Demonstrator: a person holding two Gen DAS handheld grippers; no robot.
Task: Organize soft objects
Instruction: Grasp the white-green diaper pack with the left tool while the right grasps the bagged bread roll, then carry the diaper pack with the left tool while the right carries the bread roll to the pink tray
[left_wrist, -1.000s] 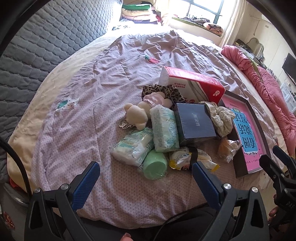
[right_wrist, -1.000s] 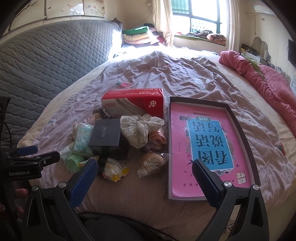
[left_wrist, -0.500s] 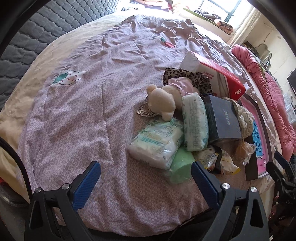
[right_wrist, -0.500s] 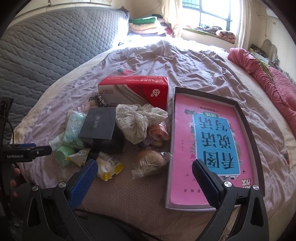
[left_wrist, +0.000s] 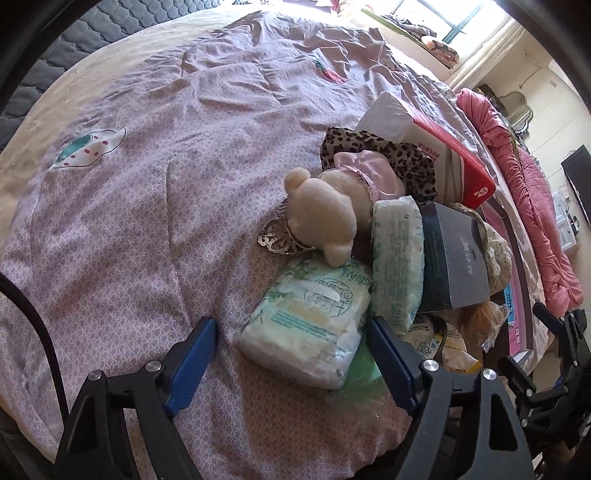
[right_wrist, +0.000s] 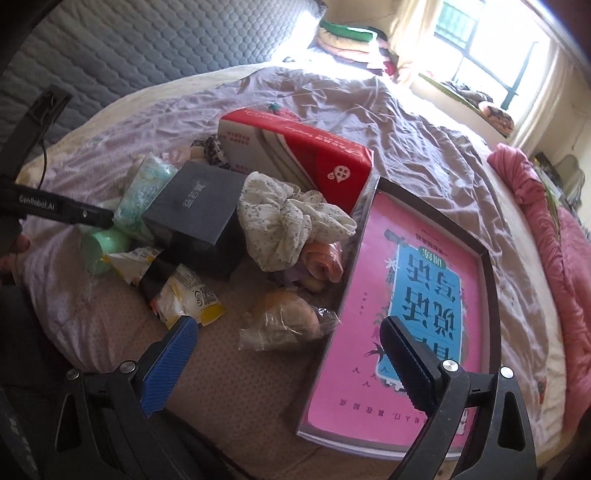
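Here both tongs gape, the left tongs (left_wrist: 291, 360) just narrowing around the tissue pack (left_wrist: 310, 325), plush bear (left_wrist: 325, 218) behind.

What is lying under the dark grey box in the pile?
The dark grey box rests tilted on a black box, and its left edge leans on a tissue pack. A floral cloth presses against its right side. Anything deeper beneath is covered.

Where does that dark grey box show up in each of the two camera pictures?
Left wrist view: the dark grey box sits right of centre, leaning beside the wipes packs.
Right wrist view: the same box is left of centre, next to the floral cloth bundle.
Shared landmark: the red tissue box lies just behind it in both.
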